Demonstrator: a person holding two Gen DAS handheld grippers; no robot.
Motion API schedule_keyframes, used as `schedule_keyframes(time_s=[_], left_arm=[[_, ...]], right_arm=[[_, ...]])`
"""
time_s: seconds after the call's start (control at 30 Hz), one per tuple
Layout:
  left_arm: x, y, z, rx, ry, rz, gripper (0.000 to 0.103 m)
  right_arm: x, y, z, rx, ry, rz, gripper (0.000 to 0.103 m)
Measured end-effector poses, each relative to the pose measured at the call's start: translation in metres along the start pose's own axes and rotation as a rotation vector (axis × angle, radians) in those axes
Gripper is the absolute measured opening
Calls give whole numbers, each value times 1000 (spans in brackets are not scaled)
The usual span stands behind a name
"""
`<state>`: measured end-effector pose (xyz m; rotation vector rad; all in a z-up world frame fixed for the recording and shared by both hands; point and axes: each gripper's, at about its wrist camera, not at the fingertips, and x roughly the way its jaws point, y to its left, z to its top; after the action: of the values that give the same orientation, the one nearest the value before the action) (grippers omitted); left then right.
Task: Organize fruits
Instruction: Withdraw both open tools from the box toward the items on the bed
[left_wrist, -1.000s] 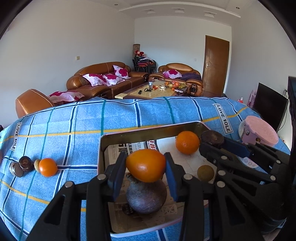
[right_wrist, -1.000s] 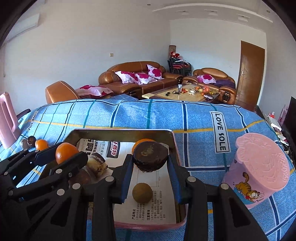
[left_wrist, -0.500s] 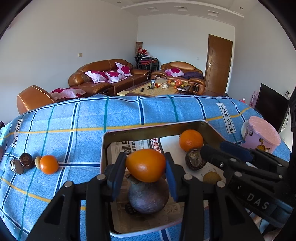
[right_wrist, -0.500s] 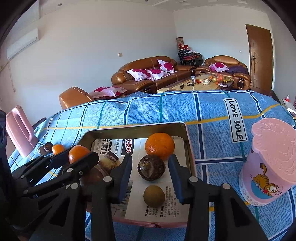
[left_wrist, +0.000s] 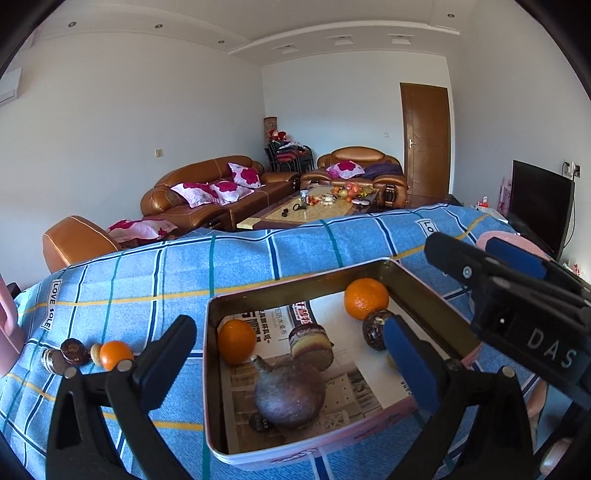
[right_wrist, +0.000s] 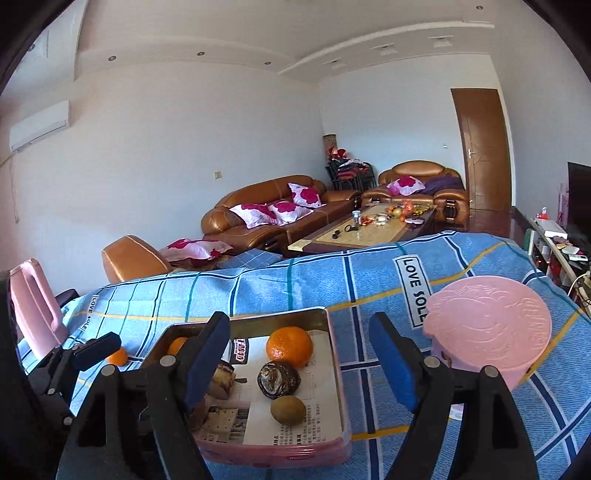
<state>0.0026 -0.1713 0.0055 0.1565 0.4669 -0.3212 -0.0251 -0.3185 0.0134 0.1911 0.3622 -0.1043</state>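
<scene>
Left gripper (left_wrist: 291, 354): wide apart, jaws just opened, nothing pinched; round orange mandarin (left_wrist: 236, 341) lying loose ahead, between the fingers, in the rectangular metal tin lined with newspaper (left_wrist: 214, 369).
Right gripper (right_wrist: 299, 354): spread and empty, jaws just opened; wrinkled dark-brown passion fruit (right_wrist: 279, 374) resting just ahead in the same tin.
Roll risk: mandarin sitting beside the big dark pear-shaped fruit (left_wrist: 290, 393); nudged by a withdrawing finger, likely to roll.
Crowding: second orange (right_wrist: 289, 347) and brown kiwi (right_wrist: 288, 408) close around the passion fruit; careless exit could scatter them.
Leftovers: small orange and dark fruits (left_wrist: 88, 354) outside the tin, left of the left gripper, on the blue checked cloth of the counter (left_wrist: 147, 280); exact kinds possibly unclear.
Collision: both grippers near together over the tin.
</scene>
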Motion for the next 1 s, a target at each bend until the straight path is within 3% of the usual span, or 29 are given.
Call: schedule_keyframes(time_s=[0.2,0.37,0.7,1.0], left_arm=[[-1,7,-1,-38,-5,25,103],[-15,19,2,-51,-118,109,103],[-17,37,-3,-89,-105,123,103],[-25,51,-11,-106,-89,136,103]], right_arm=[[-18,1,0,-43,-142,-69,83],[-32,4,-1,-59,-250,-115,91],[-34,10,-2,-47,-257,-180,91],[-40,6,-8,45,-216,-247,91]])
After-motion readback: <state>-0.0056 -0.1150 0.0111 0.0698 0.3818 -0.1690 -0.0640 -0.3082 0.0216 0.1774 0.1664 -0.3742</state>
